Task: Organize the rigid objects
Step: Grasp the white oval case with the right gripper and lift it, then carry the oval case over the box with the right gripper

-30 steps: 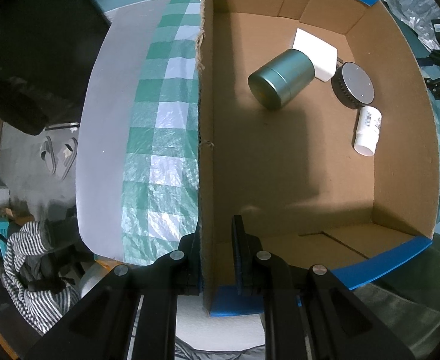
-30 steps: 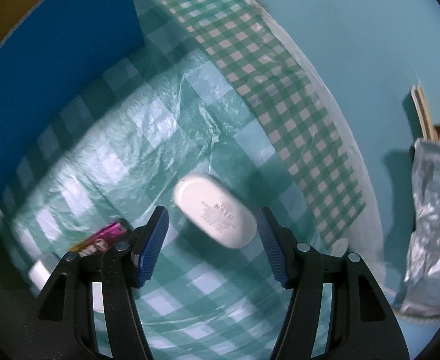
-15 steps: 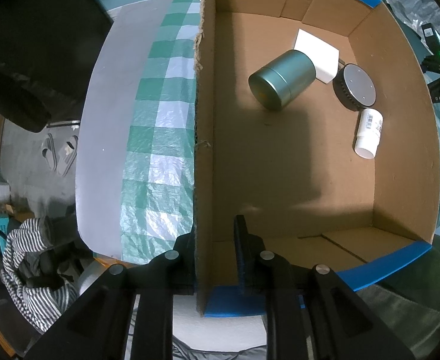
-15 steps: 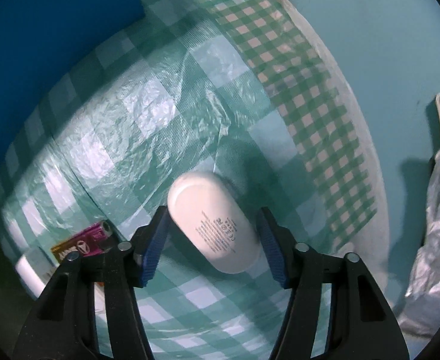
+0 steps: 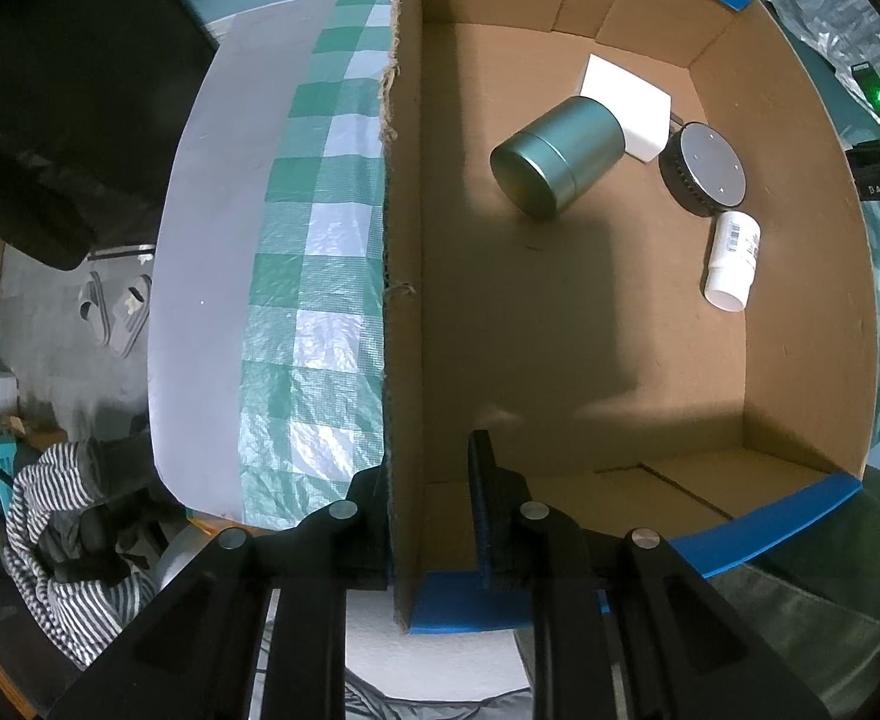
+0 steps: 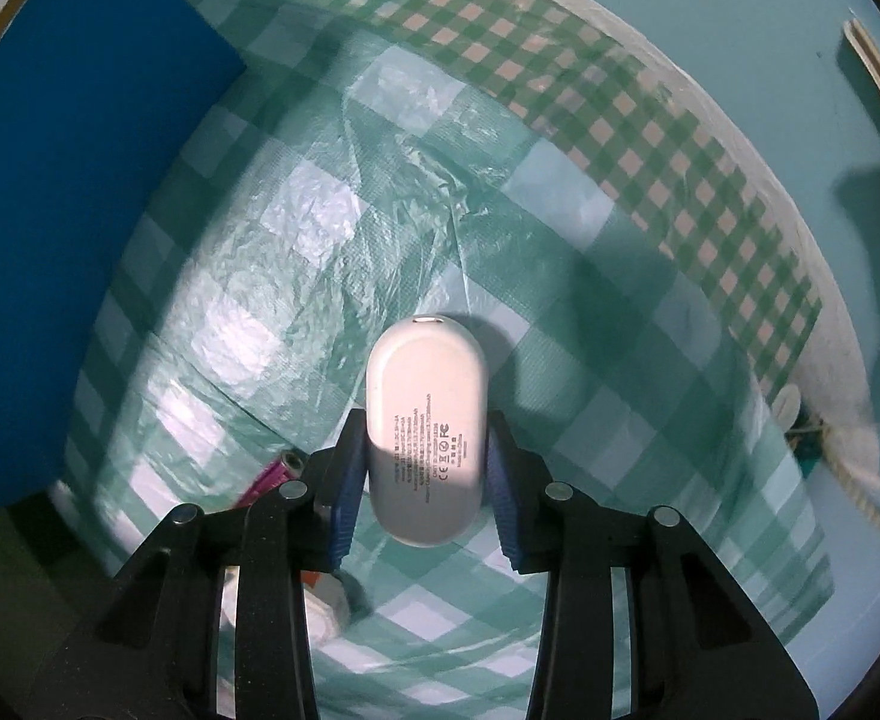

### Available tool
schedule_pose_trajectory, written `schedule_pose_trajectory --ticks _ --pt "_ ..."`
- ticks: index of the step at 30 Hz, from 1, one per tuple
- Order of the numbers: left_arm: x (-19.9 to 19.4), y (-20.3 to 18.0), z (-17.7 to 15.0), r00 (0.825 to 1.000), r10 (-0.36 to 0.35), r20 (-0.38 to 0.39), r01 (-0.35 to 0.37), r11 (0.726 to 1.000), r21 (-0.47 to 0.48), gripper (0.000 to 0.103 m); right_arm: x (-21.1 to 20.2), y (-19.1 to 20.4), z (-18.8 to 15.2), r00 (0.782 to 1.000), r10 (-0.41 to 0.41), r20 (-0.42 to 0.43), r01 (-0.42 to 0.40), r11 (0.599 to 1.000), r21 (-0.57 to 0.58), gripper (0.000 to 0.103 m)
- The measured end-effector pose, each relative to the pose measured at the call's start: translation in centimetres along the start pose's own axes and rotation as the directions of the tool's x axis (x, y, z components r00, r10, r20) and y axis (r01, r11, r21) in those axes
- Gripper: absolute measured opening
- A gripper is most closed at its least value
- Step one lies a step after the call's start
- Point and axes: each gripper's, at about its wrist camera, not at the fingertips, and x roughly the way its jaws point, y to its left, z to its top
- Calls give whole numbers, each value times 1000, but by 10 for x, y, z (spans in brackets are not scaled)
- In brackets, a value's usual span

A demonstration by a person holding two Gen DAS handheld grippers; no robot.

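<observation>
My left gripper (image 5: 428, 498) is shut on the left wall of a cardboard box (image 5: 404, 276) with blue outer faces. Inside the box lie a green metal tin (image 5: 559, 156), a white square block (image 5: 625, 105), a black round speaker (image 5: 706, 171) and a small white bottle (image 5: 730, 261). My right gripper (image 6: 425, 468) is shut on a white oval power bank (image 6: 425, 426), with printed text facing up, above the green checked tablecloth (image 6: 296, 252).
The box's blue outer wall (image 6: 68, 210) stands at the left of the right wrist view. A pink battery (image 6: 272, 474) and a white round object (image 6: 320, 606) lie on the cloth beneath the right gripper. The table edge (image 5: 200, 276) drops off left of the box.
My right gripper has closed its fingers on the white power bank, which has turned in line with the fingers. The left gripper stays clamped on the box wall.
</observation>
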Motion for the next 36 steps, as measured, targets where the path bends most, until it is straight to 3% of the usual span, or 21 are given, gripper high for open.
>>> schedule_pose_trajectory --ticks 11,19,36 --pt "-3 -4 4 1000 -3 2 3 1000 26 18 -11 14 -13 999 -1 48 -2 998 60 37" --pt "-5 -5 2 1000 -6 10 5 999 36 18 -41 32 -20 995 18 97 -27 996 87 37" --pt "-8 -2 -1 1000 -13 17 12 999 44 18 -123 90 -6 979 42 200 -44 999 7 37"
